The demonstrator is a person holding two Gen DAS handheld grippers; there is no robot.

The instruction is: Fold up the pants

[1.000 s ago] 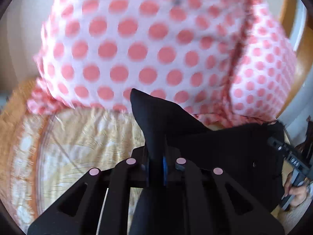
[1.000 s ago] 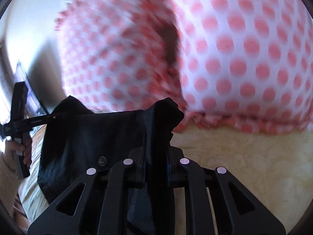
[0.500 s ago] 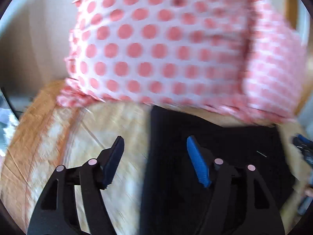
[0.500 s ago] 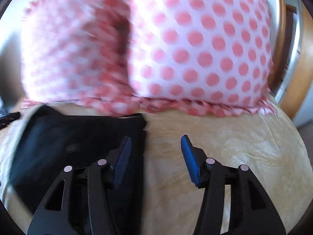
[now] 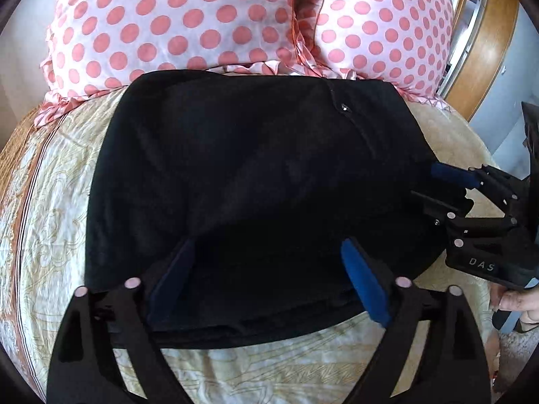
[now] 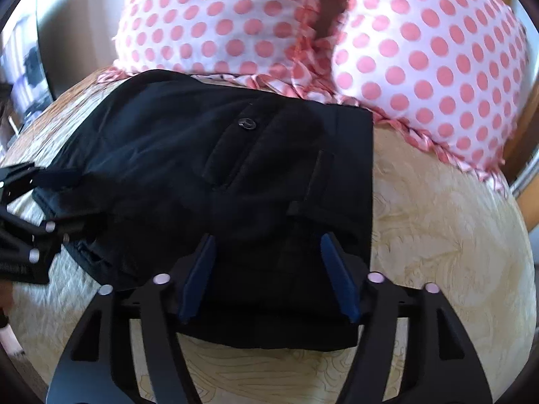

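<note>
Left claw (image 5: 266, 276) is sitting wide, blue pads (image 5: 365, 286) spread and gripping nothing, both fingers hanging over the near edge of the black pants (image 5: 242, 175). Right claw (image 6: 267, 276) is also sitting wide and gripping nothing, pads (image 6: 337, 276) straddling the near part of the pants (image 6: 235, 175) close to their right edge. In the left wrist view the right claw (image 5: 448, 185) is showing at the far right, one blue pad lying at the pants' right side with a hand (image 5: 515, 299) around the handle; whether the pad is touching the cloth is unclear. In the right wrist view the left claw (image 6: 57, 202) is poking in from the left edge, tips reaching the pants' left side. Pants are lying folded in a compact dark block on the bed (image 5: 50, 219), button (image 6: 247, 123) and belt loop (image 6: 320, 168) facing up, layered edges showing at the near side. Bed cover is showing a cream swirl pattern with an orange stripe (image 5: 28, 195) along the left. Two white pillows with pink dots (image 5: 175, 23) are sitting just behind the pants, their frilled edge touching or just beside the far edge. A wooden headboard curve (image 5: 495, 50) is showing at upper right.
</note>
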